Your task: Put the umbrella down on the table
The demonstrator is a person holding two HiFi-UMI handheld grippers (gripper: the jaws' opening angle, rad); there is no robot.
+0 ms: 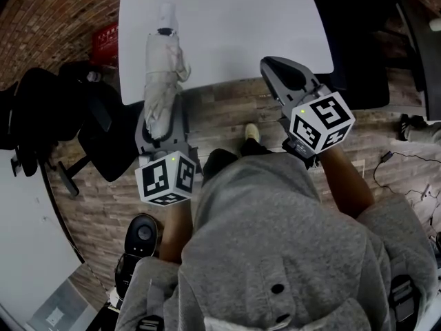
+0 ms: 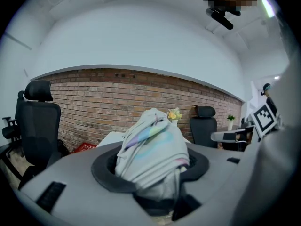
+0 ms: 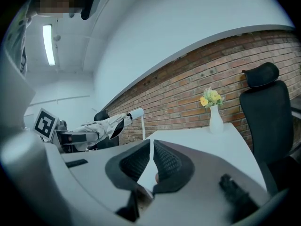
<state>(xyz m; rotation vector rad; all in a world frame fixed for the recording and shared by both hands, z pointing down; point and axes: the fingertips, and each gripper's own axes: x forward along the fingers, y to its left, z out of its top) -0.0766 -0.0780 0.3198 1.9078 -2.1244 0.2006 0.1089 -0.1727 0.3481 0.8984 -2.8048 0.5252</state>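
Left hand-held gripper [image 1: 160, 119] has the folded umbrella [image 1: 164, 67] clamped between its jaws, bunched pale fabric filling the gap. The umbrella's long axis runs straight away from me, in line with the jaws. Its white capped end points at the far side, toward the brick wall [image 2: 117, 98]. The gripped end sits at the jaws, short of the bench [image 1: 241, 26]; the rest reaches out over the bench's near left corner. From the right gripper view it looks lifted, not lying flat. Right hand-held gripper [image 1: 270, 66] hangs at the near edge, well right of the umbrella, jaws together and empty.
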